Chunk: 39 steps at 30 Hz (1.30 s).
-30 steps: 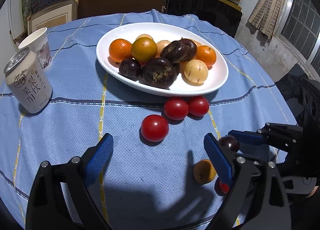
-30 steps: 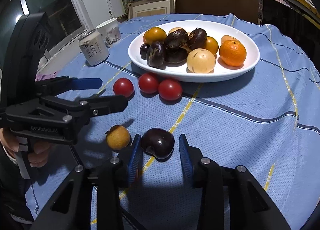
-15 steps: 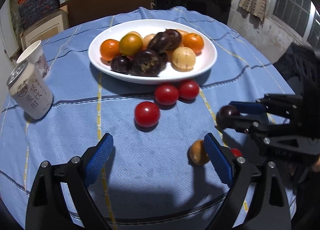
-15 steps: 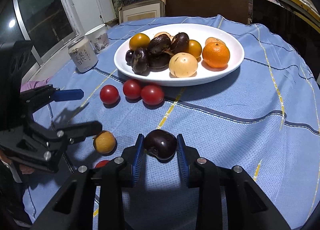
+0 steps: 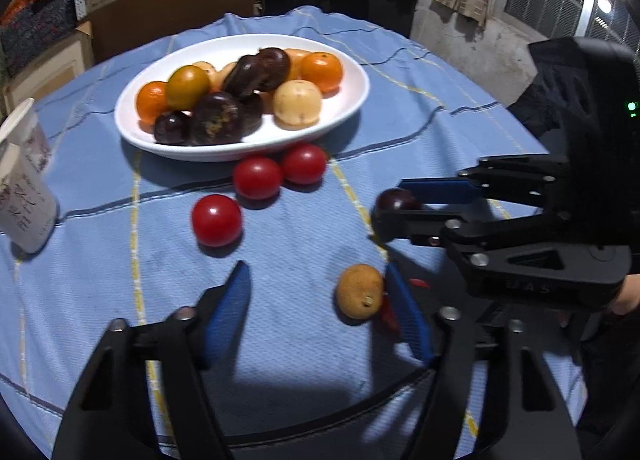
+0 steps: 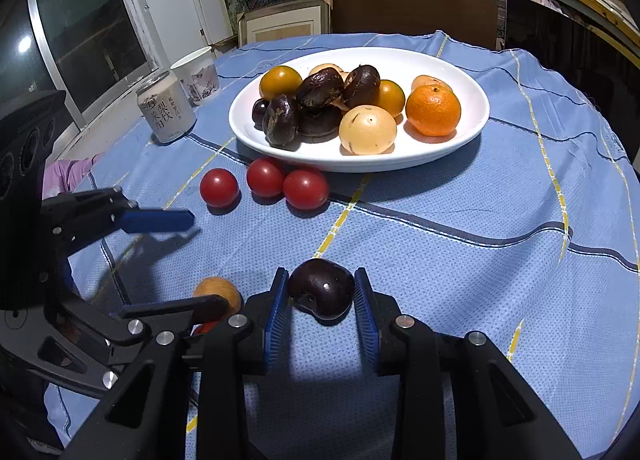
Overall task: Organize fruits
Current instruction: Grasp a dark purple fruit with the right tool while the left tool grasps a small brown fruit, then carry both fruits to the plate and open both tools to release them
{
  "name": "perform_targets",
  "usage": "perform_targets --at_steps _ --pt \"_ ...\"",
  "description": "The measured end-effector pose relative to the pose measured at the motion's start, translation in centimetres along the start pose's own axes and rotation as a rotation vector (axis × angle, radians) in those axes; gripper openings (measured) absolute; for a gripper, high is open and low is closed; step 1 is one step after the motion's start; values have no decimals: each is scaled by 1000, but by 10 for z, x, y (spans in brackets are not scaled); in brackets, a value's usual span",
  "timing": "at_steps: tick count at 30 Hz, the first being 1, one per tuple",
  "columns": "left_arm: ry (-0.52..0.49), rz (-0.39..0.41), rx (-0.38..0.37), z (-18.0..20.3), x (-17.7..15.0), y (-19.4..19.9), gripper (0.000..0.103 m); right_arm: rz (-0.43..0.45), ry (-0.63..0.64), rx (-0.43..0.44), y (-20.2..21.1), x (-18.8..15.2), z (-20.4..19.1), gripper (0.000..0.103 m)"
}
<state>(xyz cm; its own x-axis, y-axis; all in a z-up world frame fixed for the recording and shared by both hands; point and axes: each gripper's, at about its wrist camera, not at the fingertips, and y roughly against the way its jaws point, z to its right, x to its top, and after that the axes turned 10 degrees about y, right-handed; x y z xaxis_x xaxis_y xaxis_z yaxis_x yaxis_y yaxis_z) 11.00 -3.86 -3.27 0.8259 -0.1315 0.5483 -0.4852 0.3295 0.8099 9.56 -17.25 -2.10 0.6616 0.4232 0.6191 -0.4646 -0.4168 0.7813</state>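
Dark plum [image 6: 321, 289] now lifted; three tomatoes [image 6: 265, 177] below.

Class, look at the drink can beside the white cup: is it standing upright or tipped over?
Upright. The drink can stands on its base on the blue tablecloth, its top rim facing up, beside the white cup.

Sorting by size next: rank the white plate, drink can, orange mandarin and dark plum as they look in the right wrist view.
1. white plate
2. drink can
3. dark plum and orange mandarin look alike; the plum, in the right gripper, sits nearer the camera, so unranked.
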Motion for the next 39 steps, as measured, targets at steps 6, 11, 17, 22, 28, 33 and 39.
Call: perform_targets --at_steps 6,11,17,22,28,33,39 --pt "0 0 -8 0 0 2 57 0 0 0 0 0 0 35" --pt "60 35 57 -17 6 11 58 0 3 0 0 0 -1 35" --pt "51 57 61 -17 7 19 56 -1 5 0 0 0 -1 35" --pt "16 52 30 -7 4 19 57 2 9 3 1 0 -2 35" --pt "-2 -11 41 -4 -3 2 58 1 11 3 1 0 -2 35" --pt "-29 -27 9 1 -6 -5 47 -6 26 -9 0 0 -4 35" --pt "-51 -15 -28 8 -9 -7 26 -30 37 -38 -5 -2 -6 36"
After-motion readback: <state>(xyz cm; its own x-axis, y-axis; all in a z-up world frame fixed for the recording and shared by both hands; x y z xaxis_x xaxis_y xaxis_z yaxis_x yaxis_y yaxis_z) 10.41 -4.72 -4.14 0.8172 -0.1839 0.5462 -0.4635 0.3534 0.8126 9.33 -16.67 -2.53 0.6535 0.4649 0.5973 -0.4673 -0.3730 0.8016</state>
